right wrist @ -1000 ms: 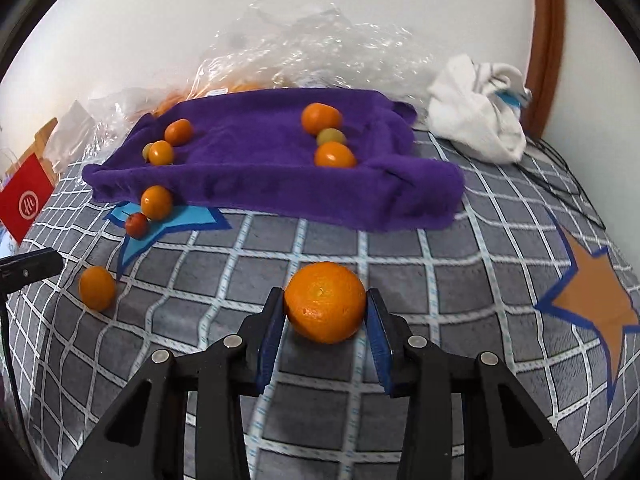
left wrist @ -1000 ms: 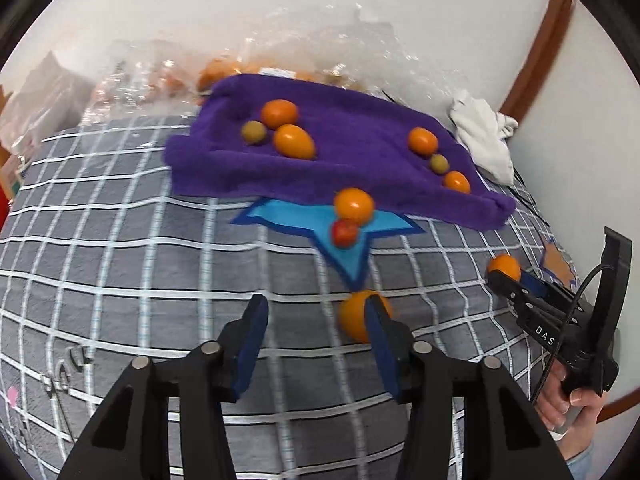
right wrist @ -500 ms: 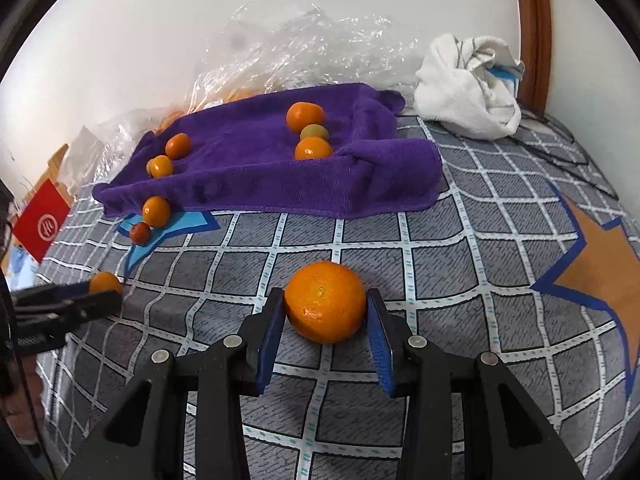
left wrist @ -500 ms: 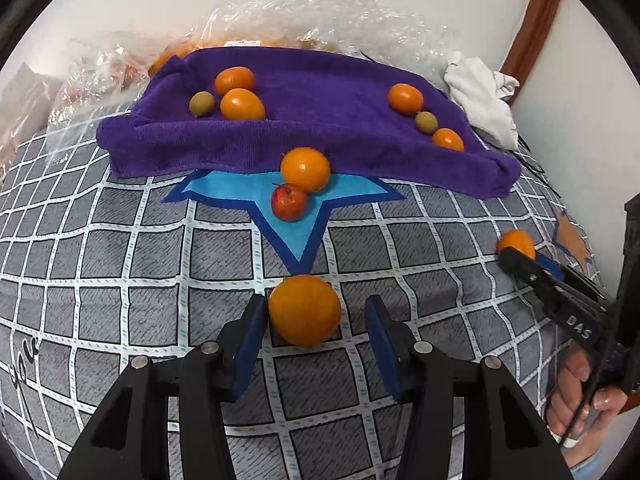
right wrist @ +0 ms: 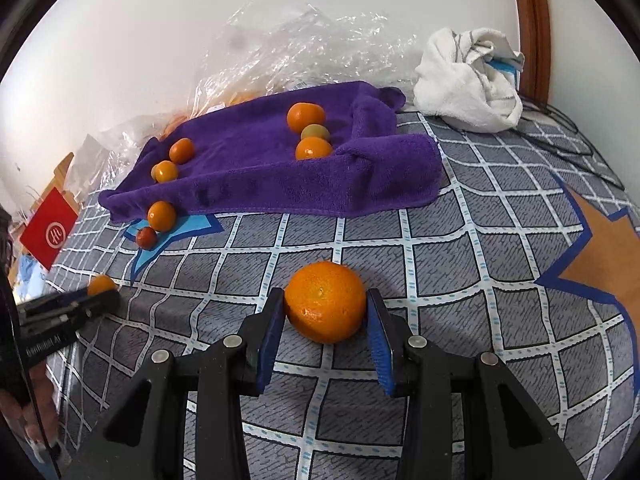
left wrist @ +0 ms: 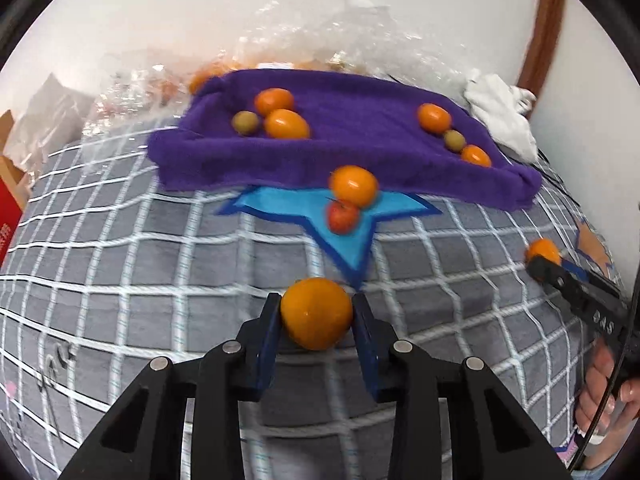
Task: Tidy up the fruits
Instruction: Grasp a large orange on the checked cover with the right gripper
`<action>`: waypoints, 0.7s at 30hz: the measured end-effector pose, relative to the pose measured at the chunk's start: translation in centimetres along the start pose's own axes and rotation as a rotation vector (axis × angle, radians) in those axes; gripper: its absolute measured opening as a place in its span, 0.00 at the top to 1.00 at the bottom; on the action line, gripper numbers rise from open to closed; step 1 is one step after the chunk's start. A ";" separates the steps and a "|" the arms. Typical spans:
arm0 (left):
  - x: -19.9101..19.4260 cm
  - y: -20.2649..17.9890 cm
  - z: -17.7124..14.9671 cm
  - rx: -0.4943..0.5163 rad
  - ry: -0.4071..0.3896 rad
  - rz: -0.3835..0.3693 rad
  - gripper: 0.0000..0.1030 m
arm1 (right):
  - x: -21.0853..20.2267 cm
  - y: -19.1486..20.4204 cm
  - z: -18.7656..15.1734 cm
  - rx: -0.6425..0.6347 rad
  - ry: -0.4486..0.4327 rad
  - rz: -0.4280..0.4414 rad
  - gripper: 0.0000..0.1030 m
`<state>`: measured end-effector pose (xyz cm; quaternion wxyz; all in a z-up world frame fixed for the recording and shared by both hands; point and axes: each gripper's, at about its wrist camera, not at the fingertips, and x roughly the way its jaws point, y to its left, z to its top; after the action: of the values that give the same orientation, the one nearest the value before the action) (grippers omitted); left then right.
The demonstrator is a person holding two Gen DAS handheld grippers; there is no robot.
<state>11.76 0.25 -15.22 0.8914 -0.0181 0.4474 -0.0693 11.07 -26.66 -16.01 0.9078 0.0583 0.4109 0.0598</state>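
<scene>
Smooth orange [left wrist: 316,312] sits squarely between the jaws of the left gripper [left wrist: 316,322]; both blue pads touch its flanks. Those jaws have just been closing and are now clamped on it. It appears to rest on the bed's checked cover [left wrist: 140,272], or barely off it; cannot tell which.

Pitted orange [right wrist: 325,301] is clamped the same way in the right gripper [right wrist: 326,320], pads on either side, underside apparently on the cover.

Ahead of the left jaws, on the blue star patch [left wrist: 348,236]: a small red fruit [left wrist: 342,216] touching another orange [left wrist: 354,185], both just short of the purple towel [left wrist: 360,140]. The towel lies well beyond both pairs of jaws and carries two clusters of fruit, each two orange pieces with a greenish one [left wrist: 245,122]. Crumpled clear plastic [right wrist: 304,48] behind it; a white cloth [right wrist: 468,80] beyond the right jaws, off to their right.

Risks, as judged:
- Both fruits are round and held near the pad tips. A quick lift or wrist roll could squirt one forward out of the jaws.
- The bed is soft and domed, so a dropped orange would likely roll away.
- Over-squeezing could bruise or split the peel.
- The two grippers would converge on one towel; they could collide, or knock the pair on the star patch.
- The towel's raised front fold could catch a low-carried fruit.
</scene>
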 end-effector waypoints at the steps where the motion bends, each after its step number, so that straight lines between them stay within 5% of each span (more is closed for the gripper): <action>1: 0.1 0.5 0.3 -0.010 -0.008 0.007 0.68 | 0.1 0.4 0.0 -0.015 0.001 -0.019 0.61; 4: 0.8 2.2 1.0 -0.039 -0.019 0.064 0.68 | 0.5 1.5 0.4 -0.022 0.005 -0.026 0.61; 13: 1.5 2.9 0.4 -0.038 -0.063 0.060 0.68 | 1.7 3.6 0.8 -0.042 0.014 0.014 0.61; 21: 1.2 5.1 0.1 -0.139 -0.087 -0.092 0.68 | 1.6 3.0 0.7 -0.010 0.012 0.029 0.61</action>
<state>13.09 5.10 -16.64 0.9025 -0.1034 0.4106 -0.0783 12.48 -23.44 -16.30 0.9046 0.0592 0.4154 0.0752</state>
